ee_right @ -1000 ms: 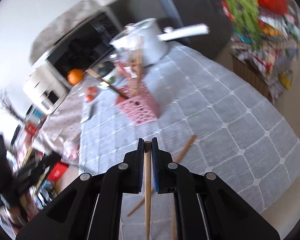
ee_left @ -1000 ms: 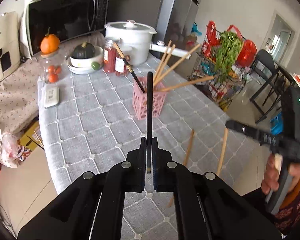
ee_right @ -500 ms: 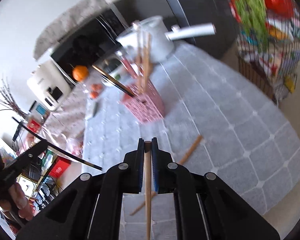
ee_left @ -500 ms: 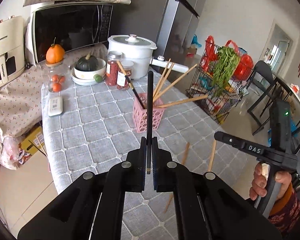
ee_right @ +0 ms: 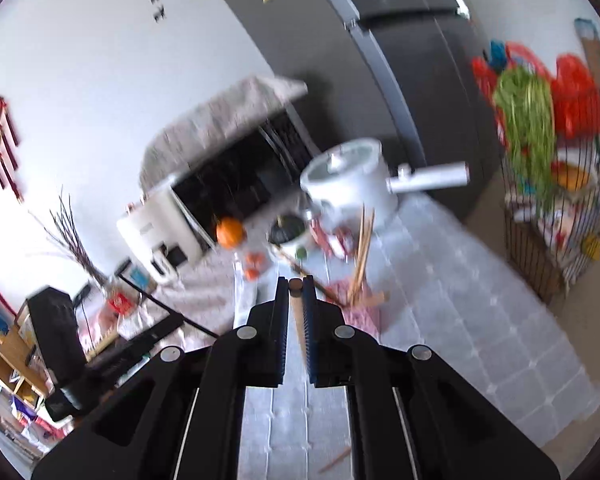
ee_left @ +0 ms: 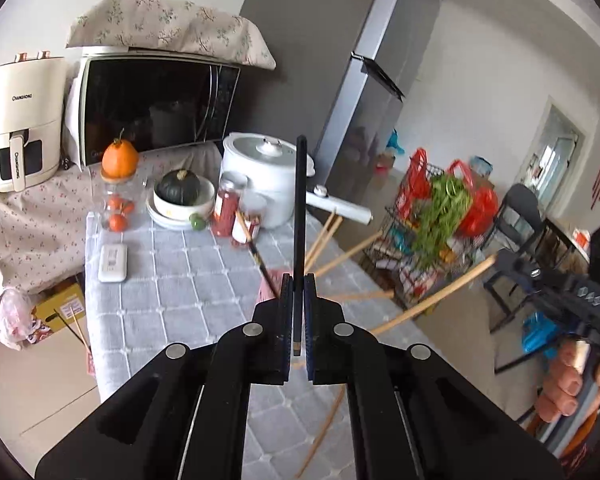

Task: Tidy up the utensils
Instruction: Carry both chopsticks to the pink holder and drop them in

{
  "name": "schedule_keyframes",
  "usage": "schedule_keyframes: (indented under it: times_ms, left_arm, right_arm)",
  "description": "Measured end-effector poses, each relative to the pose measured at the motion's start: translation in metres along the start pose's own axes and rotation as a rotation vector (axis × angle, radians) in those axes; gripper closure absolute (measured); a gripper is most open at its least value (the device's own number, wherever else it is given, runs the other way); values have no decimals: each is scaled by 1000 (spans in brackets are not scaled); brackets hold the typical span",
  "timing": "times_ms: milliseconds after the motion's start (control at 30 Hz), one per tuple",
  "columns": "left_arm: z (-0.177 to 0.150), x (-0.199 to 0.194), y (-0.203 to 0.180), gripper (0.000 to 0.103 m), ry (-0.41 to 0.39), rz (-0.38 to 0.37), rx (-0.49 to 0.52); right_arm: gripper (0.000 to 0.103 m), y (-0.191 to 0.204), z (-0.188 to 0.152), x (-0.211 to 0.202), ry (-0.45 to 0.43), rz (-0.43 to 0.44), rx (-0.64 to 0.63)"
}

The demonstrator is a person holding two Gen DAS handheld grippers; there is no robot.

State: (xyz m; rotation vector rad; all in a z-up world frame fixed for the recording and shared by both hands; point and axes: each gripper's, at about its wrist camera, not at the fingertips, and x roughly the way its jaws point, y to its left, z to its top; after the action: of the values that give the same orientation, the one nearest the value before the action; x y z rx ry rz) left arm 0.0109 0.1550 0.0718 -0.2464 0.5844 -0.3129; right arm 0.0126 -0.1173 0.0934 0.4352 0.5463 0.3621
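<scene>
Left gripper [ee_left: 299, 280] pinches a black chopstick [ee_left: 300, 200] near its lower end, the stick pointing forward and up, likely for dropping tip-first into the basket [ee_right: 358, 312]. Right gripper [ee_right: 296, 282] pinches a wooden chopstick [ee_left: 432, 304]. Pink basket on the table [ee_left: 160, 280] already holds several splayed chopsticks. One stick [ee_left: 320, 436] lies loose on the cloth.

You are looking along the left gripper [ee_left: 298, 280] from above the near edge of the table [ee_left: 172, 292], facing the microwave [ee_left: 152, 104]. Your right wrist view is tilting and blurring, sitting higher and further right. Both are sharing the white pot [ee_right: 348, 184], the pink basket [ee_right: 360, 312] and the orange [ee_left: 120, 156].
</scene>
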Motion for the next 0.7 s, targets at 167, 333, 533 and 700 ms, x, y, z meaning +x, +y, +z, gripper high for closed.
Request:
schedule_keyframes:
  times_ms: [167,333,533,700]
  left_arm:
    - [25,21,-16,99,-14,19,13]
    - [43,59,-28,99,10,37,34]
    - [37,130,-25,88,139,78,33]
    - [36,126,-7,80,110,77,-40]
  right_arm:
    - [96,12,35,-5,-76,-37,-33]
    - [96,13,59,0,-115,-65,-52]
    - [96,5,81,22,-123,-91,-45]
    - [96,-3,92,47,-109,-101,-26]
